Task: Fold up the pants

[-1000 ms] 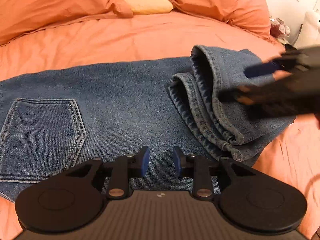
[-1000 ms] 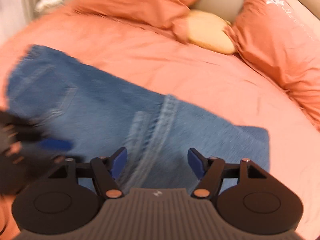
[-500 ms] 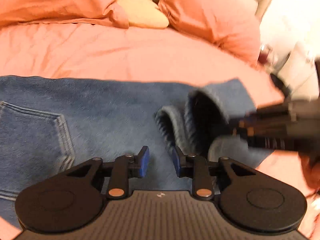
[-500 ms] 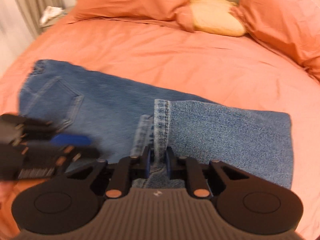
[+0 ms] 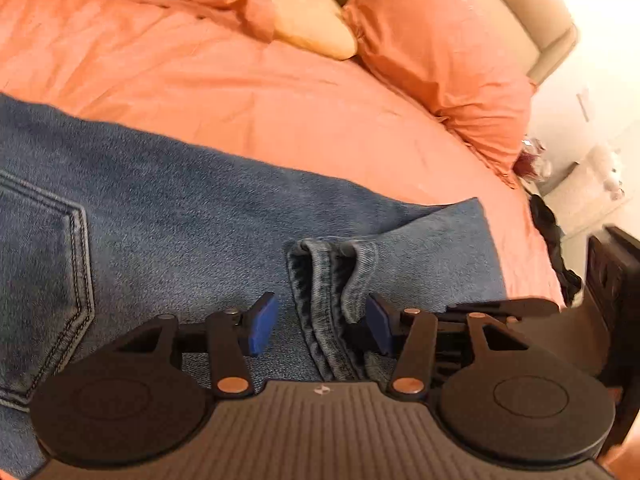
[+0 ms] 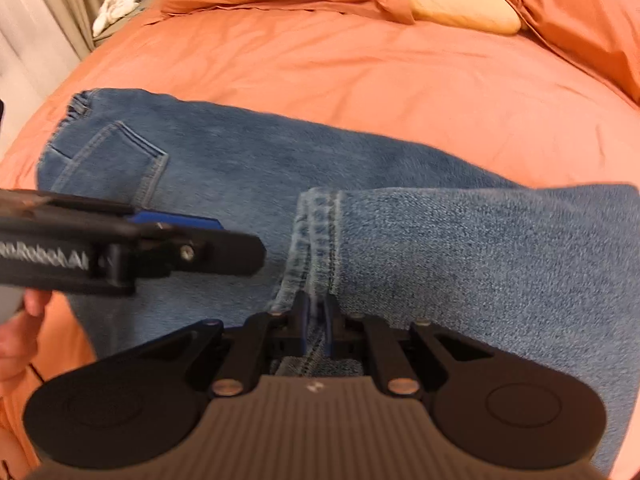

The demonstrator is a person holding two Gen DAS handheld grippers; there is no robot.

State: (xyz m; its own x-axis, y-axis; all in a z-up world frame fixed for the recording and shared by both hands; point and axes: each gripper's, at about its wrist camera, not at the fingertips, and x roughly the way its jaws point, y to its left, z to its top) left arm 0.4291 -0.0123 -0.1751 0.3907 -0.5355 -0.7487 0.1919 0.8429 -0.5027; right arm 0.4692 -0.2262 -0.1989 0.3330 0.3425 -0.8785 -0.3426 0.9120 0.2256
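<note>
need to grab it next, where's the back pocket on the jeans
The back pocket lies at far left in the left wrist view, on the jeans, left of the folded hems.

The blue denim pants (image 6: 248,168) lie across the near part of the orange-sheeted bed (image 6: 360,76) (leg ends folded back on top); three pillows (image 5: 440,52) line the far edge.

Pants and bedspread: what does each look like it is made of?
Pants: blue denim, matte and faded, judging by the twill grain, doubled stitching along the hems and a sewn back pocket. Bedspread: thin woven cloth, probably cotton or a blend, orange with a faint sheen and fine creases; the exact fibre cannot be told.
</note>
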